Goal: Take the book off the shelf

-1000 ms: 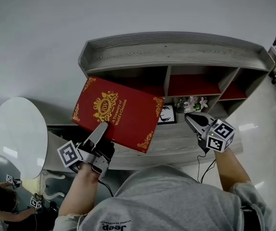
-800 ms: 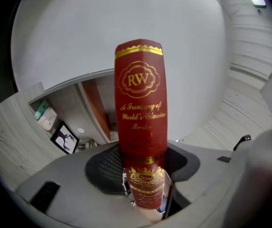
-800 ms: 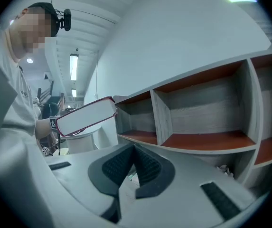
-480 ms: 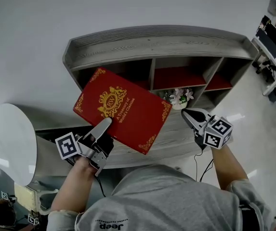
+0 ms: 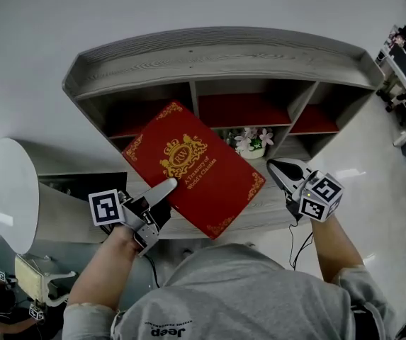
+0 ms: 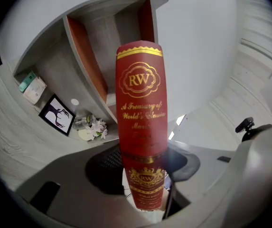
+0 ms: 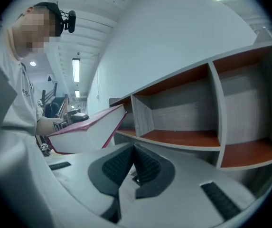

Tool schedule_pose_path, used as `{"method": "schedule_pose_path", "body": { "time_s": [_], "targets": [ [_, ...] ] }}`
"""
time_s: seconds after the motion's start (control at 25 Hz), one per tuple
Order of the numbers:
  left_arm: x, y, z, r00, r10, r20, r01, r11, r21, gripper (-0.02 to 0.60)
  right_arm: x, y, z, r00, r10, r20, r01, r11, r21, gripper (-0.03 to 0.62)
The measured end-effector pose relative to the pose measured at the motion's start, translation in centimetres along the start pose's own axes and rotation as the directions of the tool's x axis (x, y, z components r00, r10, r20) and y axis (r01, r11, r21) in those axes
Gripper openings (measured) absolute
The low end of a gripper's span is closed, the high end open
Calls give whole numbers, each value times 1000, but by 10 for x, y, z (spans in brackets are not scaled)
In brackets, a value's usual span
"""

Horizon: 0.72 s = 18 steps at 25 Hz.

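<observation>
Head view looks down on the long grey wood-grain shelf unit with red-lined compartments (image 5: 217,55). The task's large red hardcover book with gold crest and corner ornaments (image 5: 201,170) is outside the unit. It is held in the air over the lower grey ledge (image 5: 273,207), in front of the left and middle compartments. Over the last second the book has swung round in the grasp, so that one corner now points up toward the divider between those two compartments. I judge the removal itself done, with only carrying away or setting down left. The left gripper (image 5: 161,190) pinches the book across its covers at the spine end; the left gripper view shows the spine squarely between the jaws. The right gripper (image 5: 282,170) hangs near the book's right corner, its jaws pressed together on nothing. A small white pot of pale flowers (image 5: 251,142) stands on the ledge just beyond the book.
</observation>
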State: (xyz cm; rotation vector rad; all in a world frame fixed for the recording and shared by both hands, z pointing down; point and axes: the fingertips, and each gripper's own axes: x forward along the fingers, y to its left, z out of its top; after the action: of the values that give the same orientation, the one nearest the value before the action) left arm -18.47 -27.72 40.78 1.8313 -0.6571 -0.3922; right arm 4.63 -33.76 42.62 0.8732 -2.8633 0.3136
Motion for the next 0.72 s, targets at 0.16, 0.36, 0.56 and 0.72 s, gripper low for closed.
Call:
{"method": "schedule_pose_path", "body": {
  "time_s": [0.16,0.36,0.56,0.72],
  "targets": [
    [24,17,-23,998,30,-46,-30,999,-11,229,-14,-16,-8,1000,-14,-2,14,1000,0,21],
    [37,55,-38,990,74,-117,-77,997,-24,229,-9,-27,-17,999,-37,11,37,999,10,21],
    [54,96,-63,971,124,-205,-133,991,-27,229,-9,-33,-30,999,-46,-7,46,999,16,21],
    [63,130,-90,949,169,-266,-197,977,-82,229,-10,-37,-43,999,-50,-19,51,998,33,21]
  ]
}}
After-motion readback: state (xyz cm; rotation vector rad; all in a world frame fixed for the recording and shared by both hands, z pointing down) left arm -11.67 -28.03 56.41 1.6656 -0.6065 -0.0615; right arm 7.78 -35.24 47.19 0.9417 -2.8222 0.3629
